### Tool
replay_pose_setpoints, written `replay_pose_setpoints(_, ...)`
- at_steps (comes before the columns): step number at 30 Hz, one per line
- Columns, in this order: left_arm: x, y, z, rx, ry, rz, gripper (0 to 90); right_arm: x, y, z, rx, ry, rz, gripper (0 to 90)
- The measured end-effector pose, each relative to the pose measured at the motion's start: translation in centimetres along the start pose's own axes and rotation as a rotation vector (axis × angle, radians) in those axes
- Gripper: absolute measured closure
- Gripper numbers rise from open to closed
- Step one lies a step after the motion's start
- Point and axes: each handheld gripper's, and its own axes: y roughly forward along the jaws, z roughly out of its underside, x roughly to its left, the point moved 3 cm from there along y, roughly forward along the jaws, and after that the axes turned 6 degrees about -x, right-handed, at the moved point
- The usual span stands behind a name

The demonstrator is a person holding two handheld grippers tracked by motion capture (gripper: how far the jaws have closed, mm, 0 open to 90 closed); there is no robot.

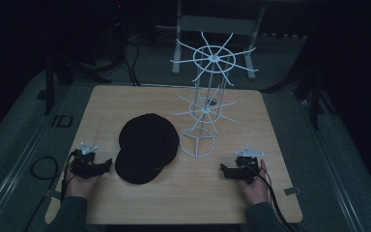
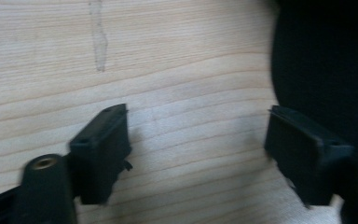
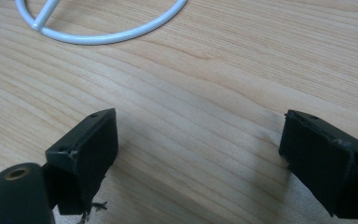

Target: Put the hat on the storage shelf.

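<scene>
A black cap (image 1: 147, 146) lies flat on the wooden table (image 1: 125, 104), left of centre. A white wire rack (image 1: 207, 104) with two spoked tiers stands to its right on a ring base (image 1: 196, 143). My left gripper (image 1: 107, 164) rests on the table just left of the cap, open, with bare wood between its jaws; the cap's edge (image 2: 326, 65) shows beside its right jaw. My right gripper (image 1: 223, 169) sits near the front right, open and empty. The rack's ring base (image 3: 102, 35) lies ahead of it.
The table stands on a dark floor with cables (image 1: 43, 166) at the left. A white frame (image 1: 217, 24) stands beyond the table's far edge. A pale streak (image 2: 99, 42) marks the wood ahead of my left gripper.
</scene>
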Motion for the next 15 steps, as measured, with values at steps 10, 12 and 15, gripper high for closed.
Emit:
replay_pose_setpoints(10,0.0,-0.3,-1.1,0.065,0.096,0.094,48.4,-0.1,0.0,0.0,-0.001,0.005,0.010,11.3)
replay_pose_setpoints(12,0.2,-0.7,-1.3,0.051,0.099,0.103,47.2,-0.1,0.0,0.0,0.000,0.006,0.010,11.3)
replay_pose_setpoints(15,0.2,-1.5,-2.0,0.033,0.105,0.119,46.3,-0.1,0.0,0.0,0.000,0.006,0.010,11.4)
